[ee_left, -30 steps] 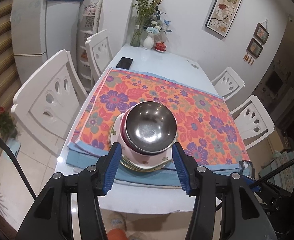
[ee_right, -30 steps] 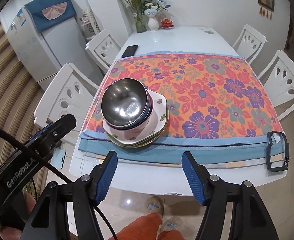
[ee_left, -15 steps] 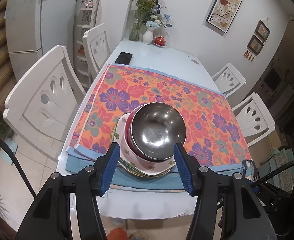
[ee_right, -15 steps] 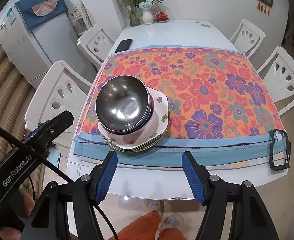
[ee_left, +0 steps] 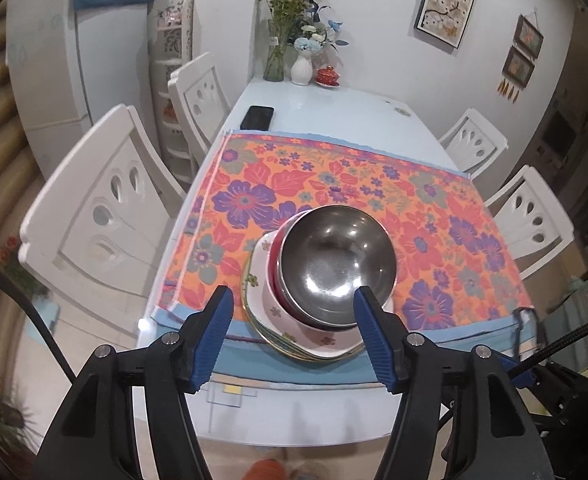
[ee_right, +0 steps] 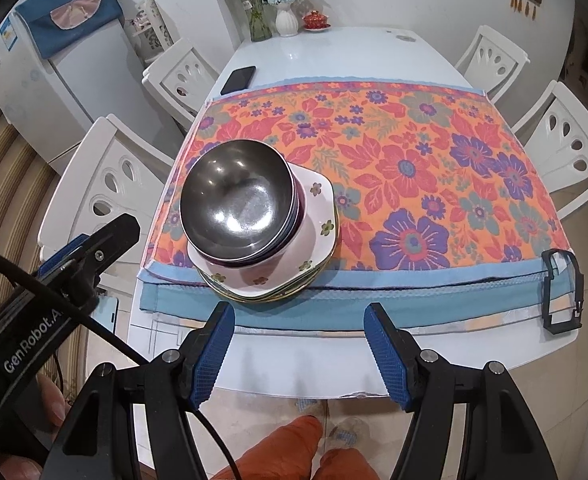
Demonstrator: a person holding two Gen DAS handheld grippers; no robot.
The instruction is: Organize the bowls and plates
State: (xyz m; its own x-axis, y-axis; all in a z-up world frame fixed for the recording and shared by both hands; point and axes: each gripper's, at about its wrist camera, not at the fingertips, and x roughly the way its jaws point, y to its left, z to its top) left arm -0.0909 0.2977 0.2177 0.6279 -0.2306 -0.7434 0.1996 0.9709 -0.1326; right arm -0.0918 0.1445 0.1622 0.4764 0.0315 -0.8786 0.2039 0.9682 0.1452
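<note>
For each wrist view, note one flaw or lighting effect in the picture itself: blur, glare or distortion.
Left wrist view: the white chair at the left is smeared by blur, and the walls bow from fisheye distortion. Right wrist view: sharper; lamp glare spots the steel bowl and the glossy table.

A long white worktop (ee_right: 333, 52) is covered at its near half by a floral orange cloth (ee_right: 413, 168), laid over blue cloths (ee_right: 333, 304). A stack of plates (ee_right: 278, 280) topped with bowls (ee_right: 234, 204) is carried at the cloth's near left corner. A black phone (ee_right: 238, 79), two vases (ee_right: 286, 20) and a red dish (ee_right: 316, 20) are set on the bare far end. A black clip (ee_right: 561, 292) is seen at the near right edge.
</note>
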